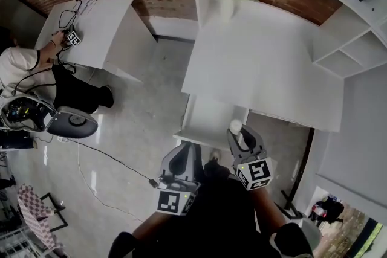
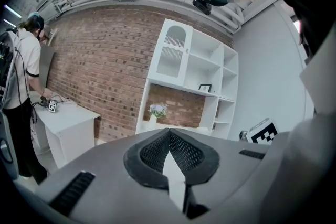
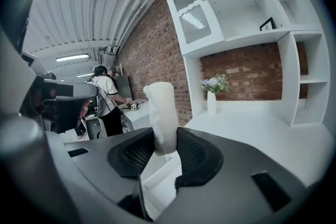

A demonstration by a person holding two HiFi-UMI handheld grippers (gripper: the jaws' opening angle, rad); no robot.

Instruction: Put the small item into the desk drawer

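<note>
A: Head view first. Where is the small item [image 1: 235,126]?

B: Lower middle of the frame, a pale rounded piece clamped in the right gripper [image 1: 242,133], at the near edge of the white desk [image 1: 260,69]. The left gripper [image 1: 188,149] sits just to its left, low in the frame. The white unit [image 1: 202,121] under the desk's lower left corner is probably the drawer, though I can't tell whether it's pulled out.

A: Left gripper view?

B: The left gripper [image 2: 169,136] has its fingers together with nothing between them. Beyond them are the brick wall, the shelving and a vase of flowers [image 2: 156,111] near the centre.

A: Right gripper view?

B: The right gripper [image 3: 165,139] has its pads pressed on the lower end of the item [image 3: 161,110], which stands upright out of them. White panels show below the jaws.

A: So how would you do this step well?

B: I'd keep the right grip firm, since only the item's base is pinched. The free left gripper should pull the drawer fully out if needed. Then I'd lower the item well inside the drawer before releasing.
</note>
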